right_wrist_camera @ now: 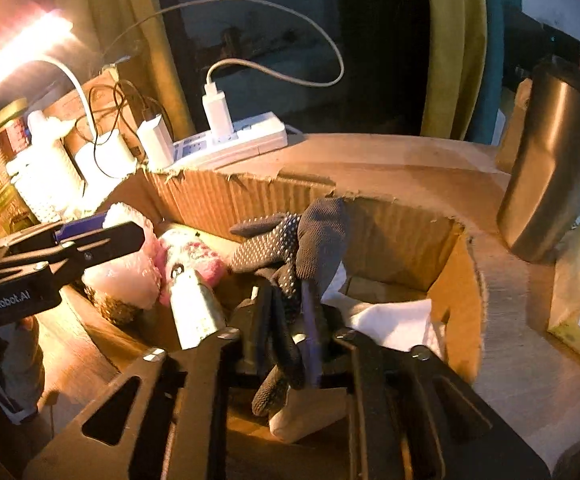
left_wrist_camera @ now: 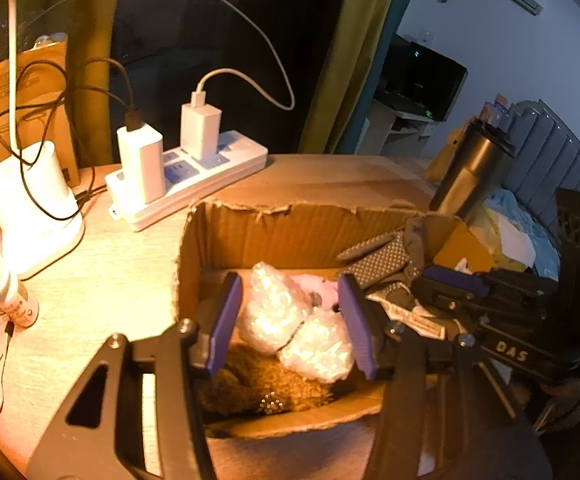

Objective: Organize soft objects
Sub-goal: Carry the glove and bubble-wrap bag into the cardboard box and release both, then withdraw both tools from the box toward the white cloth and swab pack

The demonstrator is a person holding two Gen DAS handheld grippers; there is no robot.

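Nearest in the right wrist view: right claw [right_wrist_camera: 290, 344] pinched shut on a dark dotted glove [right_wrist_camera: 290, 248], fingers of the glove draped up and over toward the far wall of the box [right_wrist_camera: 401, 224], cuff hanging down below the claw. Just beyond, white cloth [right_wrist_camera: 393, 320] lying in the box's right corner. Best released low, over the cloth, not from height (a limp glove flops over the torn rim otherwise).

In the left wrist view: left claw [left_wrist_camera: 290, 320] spread wide, straddling a bubble-wrapped pink toy [left_wrist_camera: 293, 320], blue pads apparently clear of it on both sides. Toy resting in the box atop a brown fuzzy thing [left_wrist_camera: 262, 384]. Worth lifting straight up and away, to avoid snagging the wrap or colliding with the right claw close alongside.

Farther off on the surface: power strip [left_wrist_camera: 194, 176] with two chargers, steel tumbler [right_wrist_camera: 549, 160] just past the box's right corner. Best kept clear of both, cables especially.
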